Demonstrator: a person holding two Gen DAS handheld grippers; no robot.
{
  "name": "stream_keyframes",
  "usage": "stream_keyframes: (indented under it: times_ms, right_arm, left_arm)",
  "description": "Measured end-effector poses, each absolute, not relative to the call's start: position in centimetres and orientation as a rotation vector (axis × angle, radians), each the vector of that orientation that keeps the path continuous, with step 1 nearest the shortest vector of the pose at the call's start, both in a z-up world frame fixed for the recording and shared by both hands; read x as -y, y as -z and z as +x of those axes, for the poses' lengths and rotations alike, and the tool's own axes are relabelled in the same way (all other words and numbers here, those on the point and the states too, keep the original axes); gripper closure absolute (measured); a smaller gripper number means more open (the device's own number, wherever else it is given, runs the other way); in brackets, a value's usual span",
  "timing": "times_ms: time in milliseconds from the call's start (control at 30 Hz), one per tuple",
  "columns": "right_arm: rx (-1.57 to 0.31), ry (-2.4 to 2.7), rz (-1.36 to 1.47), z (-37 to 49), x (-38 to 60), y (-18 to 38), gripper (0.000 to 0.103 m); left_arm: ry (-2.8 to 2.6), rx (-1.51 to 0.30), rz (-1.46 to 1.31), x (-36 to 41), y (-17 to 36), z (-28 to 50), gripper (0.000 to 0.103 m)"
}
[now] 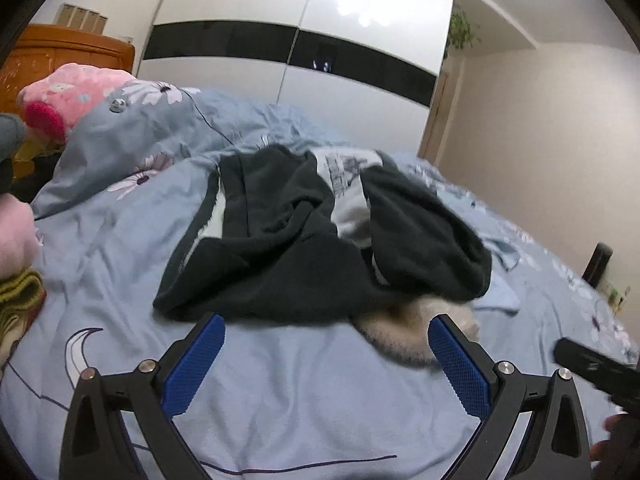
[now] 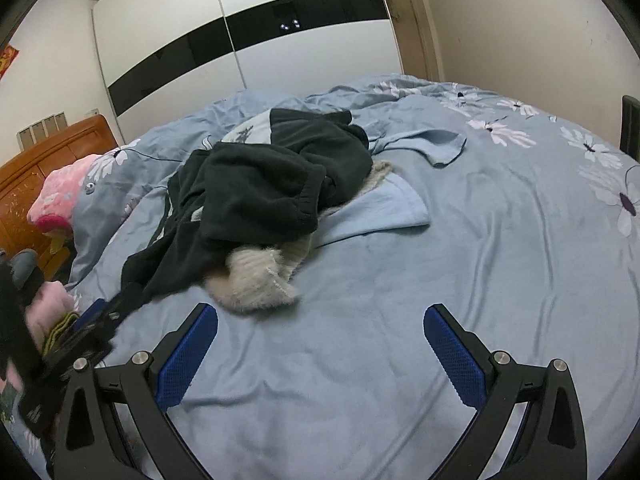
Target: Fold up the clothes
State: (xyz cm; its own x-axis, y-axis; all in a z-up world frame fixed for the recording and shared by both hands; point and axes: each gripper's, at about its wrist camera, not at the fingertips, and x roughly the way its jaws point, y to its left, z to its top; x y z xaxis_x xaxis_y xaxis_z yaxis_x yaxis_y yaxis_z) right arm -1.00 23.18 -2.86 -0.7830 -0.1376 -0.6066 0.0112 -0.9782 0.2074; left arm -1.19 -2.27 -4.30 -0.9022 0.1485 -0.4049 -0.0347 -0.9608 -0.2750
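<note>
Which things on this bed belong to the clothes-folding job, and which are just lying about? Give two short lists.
For the job:
- dark fleece garment, crumpled on top of the heap
- cream fuzzy knit under it
- light blue garment beside it
- left tool and right tool, both open, holding nothing

Lying about:
- pink floral pillow
- floral duvet
- wardrobe

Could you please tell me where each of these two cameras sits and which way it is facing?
Left wrist: on the left hand-held gripper, facing across the bed toward the wardrobe; own open fingers show.
Right wrist: on the right hand-held gripper, facing likewise; own open fingers show.
Shared: the dark garment, cream knit, wardrobe.
</note>
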Motion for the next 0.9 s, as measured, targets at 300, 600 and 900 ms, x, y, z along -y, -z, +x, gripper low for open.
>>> stream_keyframes:
  times_ms: [300, 600, 900]
  right_arm:
    - [0.162, 2.886, 0.961, -2.0, -21.1, 1.6, 0.0]
    - [0.086, 2.855, 0.941, -2.1, -19.8, 1.0, 0.0]
    - [0.056, 2.85, 0.931, -2.1, -19.8, 0.7, 0.0]
  left_arm:
    - [-2.959, 0.444, -0.58, 3.0, 3.6, -0.4, 0.0]
    - [-2.957, 0.374, -0.538, 2.3, 3.3, 0.0, 0.0]
    - [-2.954, 0.331, -0.544, 1.7, 3.6, 0.1, 0.0]
